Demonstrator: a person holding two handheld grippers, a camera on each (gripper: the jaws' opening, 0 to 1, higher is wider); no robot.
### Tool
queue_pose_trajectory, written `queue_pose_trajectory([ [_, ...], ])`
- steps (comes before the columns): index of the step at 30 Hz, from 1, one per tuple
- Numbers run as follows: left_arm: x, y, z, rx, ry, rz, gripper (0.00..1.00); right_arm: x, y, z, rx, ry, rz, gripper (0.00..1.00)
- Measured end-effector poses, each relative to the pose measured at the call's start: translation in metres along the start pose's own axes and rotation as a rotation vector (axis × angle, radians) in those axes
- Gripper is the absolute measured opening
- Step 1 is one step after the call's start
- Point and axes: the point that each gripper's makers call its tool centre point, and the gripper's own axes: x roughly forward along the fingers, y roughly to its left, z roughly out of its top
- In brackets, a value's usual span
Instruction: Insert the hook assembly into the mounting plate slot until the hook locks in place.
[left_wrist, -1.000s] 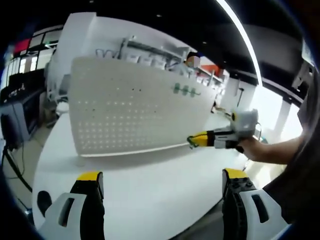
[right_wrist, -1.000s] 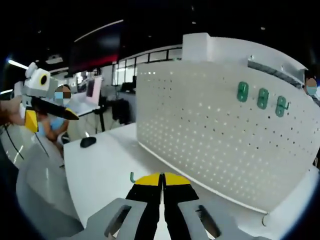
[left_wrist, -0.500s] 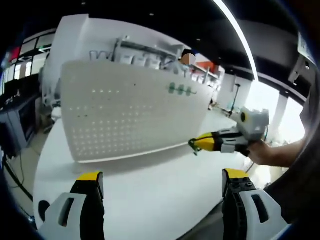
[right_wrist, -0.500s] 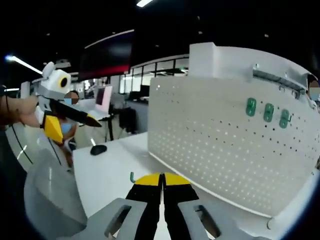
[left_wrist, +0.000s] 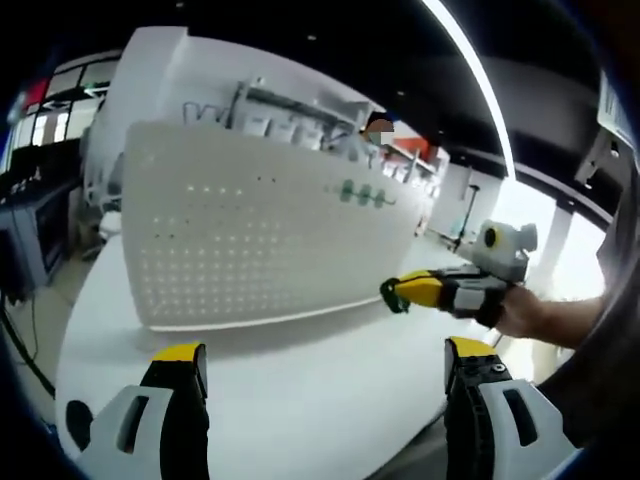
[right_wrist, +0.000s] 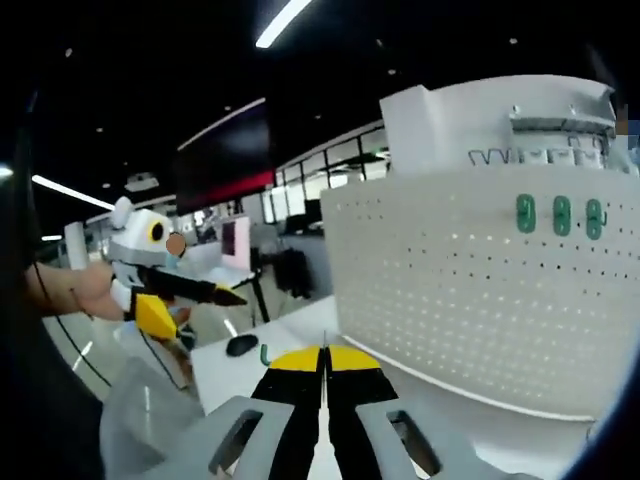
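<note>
The right tongs (right_wrist: 322, 352), pinched shut low-centre on a small stiff green hook (right_wrist: 265, 354), face the pegboard (right_wrist: 480, 300); left tongs (left_wrist: 325, 365) gape empty.

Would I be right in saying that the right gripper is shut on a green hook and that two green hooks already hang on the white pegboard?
Not quite: three green hooks hang on the white pegboard, not two, as the right gripper view shows. The rest holds: the right gripper is shut on a green hook.
</note>
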Motion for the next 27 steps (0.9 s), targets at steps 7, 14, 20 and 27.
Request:
queue_pose_trajectory([
  [7,-0.002,0.005,-0.001,-0.027,-0.008,0.001,0.96,0.002,0.011,0.008,0.061,-0.037,0.069,0.0],
  [14,-0.003,-0.005,0.009,-0.067,-0.042,-0.087,0.74,0.006,0.03,0.005,0.074,-0.032,0.151,0.0],
  [20,-0.005,-0.014,0.015,-0.109,-0.073,-0.149,0.63,0.009,0.045,0.002,0.064,-0.012,0.212,0.0],
  [27,-0.005,-0.021,0.012,-0.104,-0.069,-0.169,0.59,0.012,0.055,0.007,0.053,-0.022,0.246,0.0],
])
